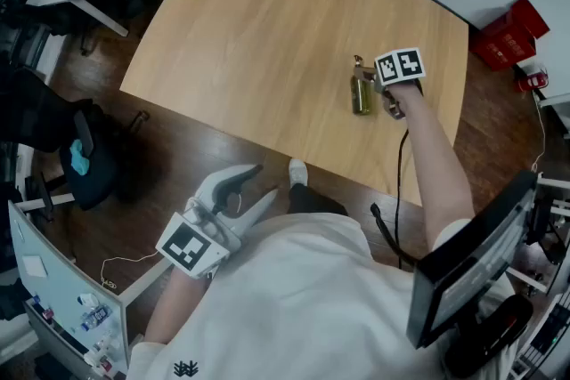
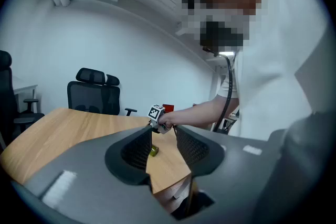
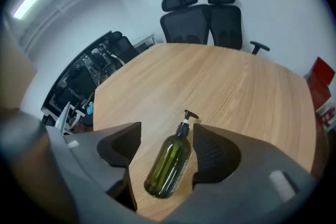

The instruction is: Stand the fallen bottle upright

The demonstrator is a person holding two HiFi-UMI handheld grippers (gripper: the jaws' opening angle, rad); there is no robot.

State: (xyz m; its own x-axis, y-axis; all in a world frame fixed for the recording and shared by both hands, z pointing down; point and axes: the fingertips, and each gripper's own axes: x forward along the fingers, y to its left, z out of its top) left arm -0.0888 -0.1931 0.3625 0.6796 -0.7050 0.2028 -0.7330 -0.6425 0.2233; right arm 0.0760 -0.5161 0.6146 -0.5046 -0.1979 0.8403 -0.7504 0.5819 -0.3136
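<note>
On the pale wooden table [image 3: 236,86], your right gripper [image 3: 167,136], jaws wide and gripping nothing, straddles the fallen, likely slick, rigid olive-green pump bottle [image 3: 169,165]; clamp mid-body, nozzle at 12 o'clock.

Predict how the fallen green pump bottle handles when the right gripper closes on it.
Lying on its round side on the table, the bottle likely rolls if nudged off-centre. Its glossy, see-through wall looks rigid but probably slick in a grip. The thin pump head seems the weak spot; the right gripper, jaws open either side of the body, looks better placed.
</note>
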